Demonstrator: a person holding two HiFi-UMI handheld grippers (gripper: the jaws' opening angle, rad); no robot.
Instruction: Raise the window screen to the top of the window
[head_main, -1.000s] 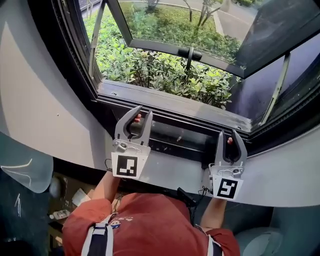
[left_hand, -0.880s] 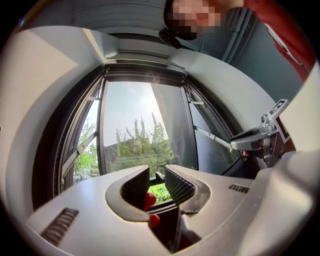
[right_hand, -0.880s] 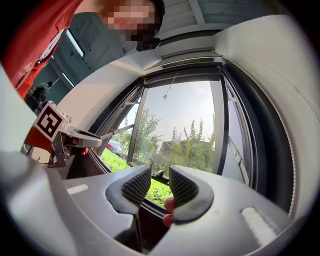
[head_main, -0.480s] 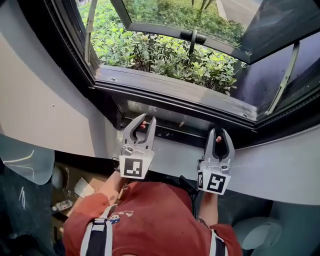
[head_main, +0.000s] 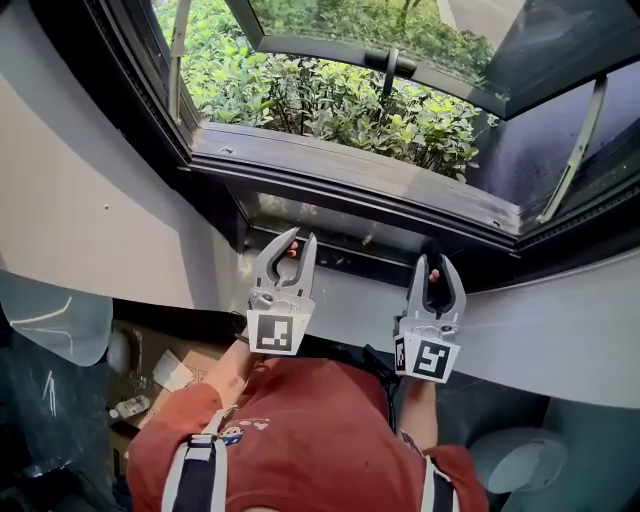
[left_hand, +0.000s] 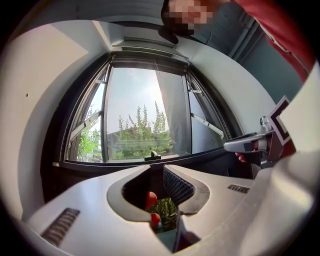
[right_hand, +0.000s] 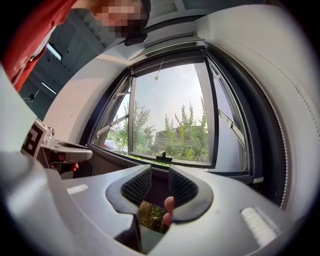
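Window screen (left_hand: 145, 50): judged to be gathered in the pale housing along the top bar of the window frame (head_main: 350, 175). No mesh can be made out across the opening, and a short cord (right_hand: 159, 72) hangs from that top bar. Long axis: horizontal, spanning the frame's width.

The left hand-held gripper (head_main: 302, 238) and right hand-held gripper (head_main: 436, 260) sit side by side just inside the frame's bottom bar, pointing outward and slightly up. The screen therefore lies well above and ahead of both, about equally far from each.

The left jaws have just been closing but stand apart with nothing between them. The right jaws are likewise parted and empty. Any further work on the screen would call for an upward reach.
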